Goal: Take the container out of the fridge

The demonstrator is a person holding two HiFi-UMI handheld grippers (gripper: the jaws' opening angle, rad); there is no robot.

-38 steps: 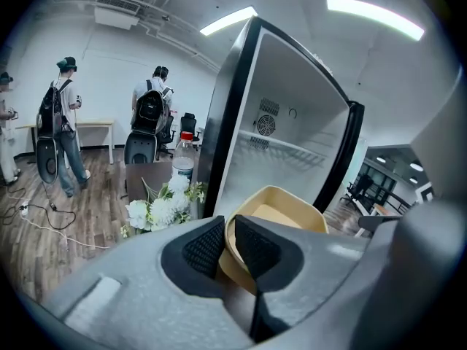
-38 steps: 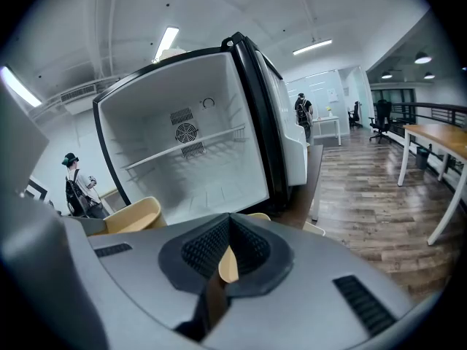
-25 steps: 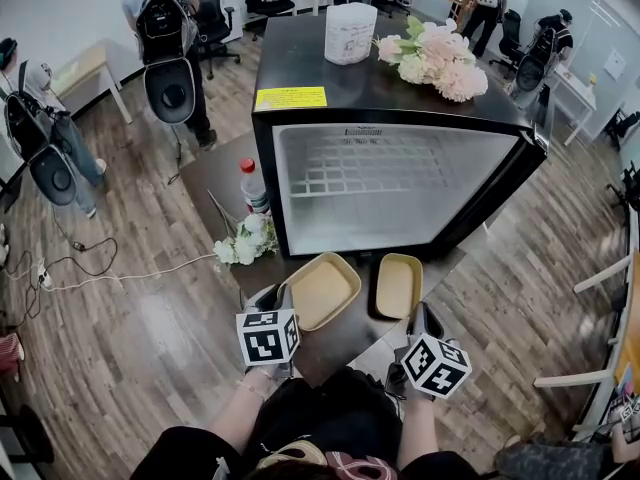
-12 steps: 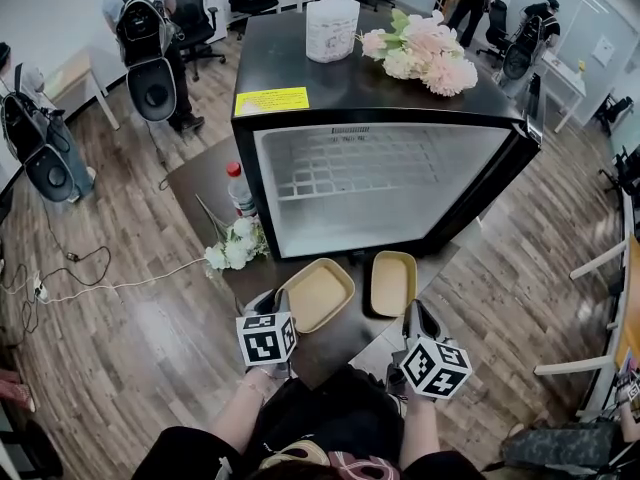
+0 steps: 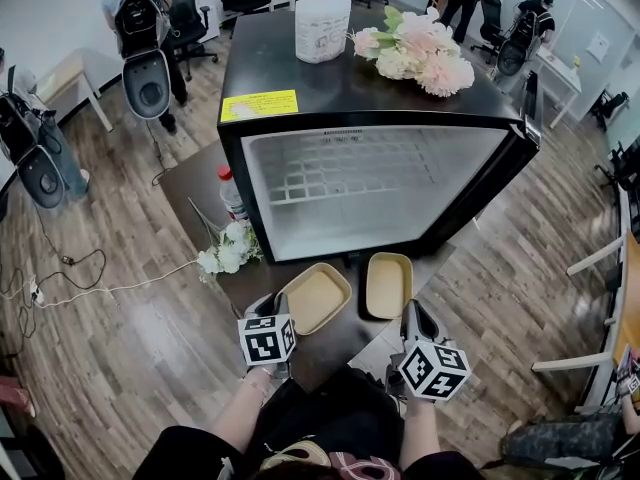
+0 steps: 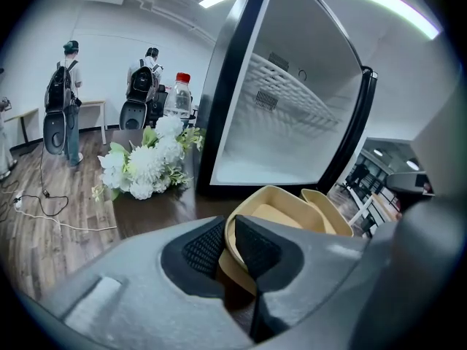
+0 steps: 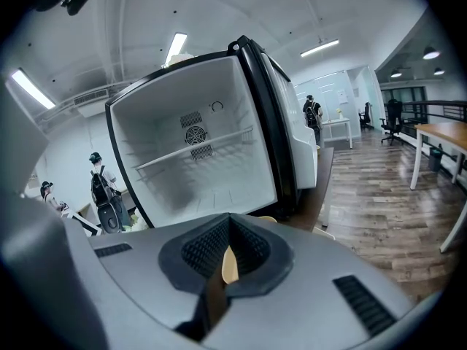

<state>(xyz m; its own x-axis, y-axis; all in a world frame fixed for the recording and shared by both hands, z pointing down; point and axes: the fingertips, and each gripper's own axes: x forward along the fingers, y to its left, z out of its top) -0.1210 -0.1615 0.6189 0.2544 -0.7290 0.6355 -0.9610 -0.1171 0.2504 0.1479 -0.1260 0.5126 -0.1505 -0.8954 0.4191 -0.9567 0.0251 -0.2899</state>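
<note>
Two tan containers lie on the dark table (image 5: pixel 198 183) in front of the open, empty fridge (image 5: pixel 370 183). My left gripper (image 5: pixel 277 306) is shut on the near rim of the left tan container (image 5: pixel 320 294). In the left gripper view the pads (image 6: pixel 257 248) clamp that rim (image 6: pixel 235 233), with the container's bowl (image 6: pixel 288 211) beyond them. My right gripper (image 5: pixel 413 316) is shut on the near edge of the right tan container (image 5: pixel 388 282). Only a thin tan sliver (image 7: pixel 228 265) shows between its jaws in the right gripper view, with the white fridge interior (image 7: pixel 197 159) behind.
A red-capped water bottle (image 5: pixel 229 192) and white flowers (image 5: pixel 224 255) sit on the table left of the fridge. Pink flowers (image 5: pixel 420 53) and a white tub (image 5: pixel 322 28) stand on the fridge top. People with backpacks (image 5: pixel 145 33) stand behind; a cable (image 5: pixel 110 288) crosses the floor.
My left gripper has sunk a little with the left container in it. The right gripper has stayed where it was. The head view has shifted slightly.
</note>
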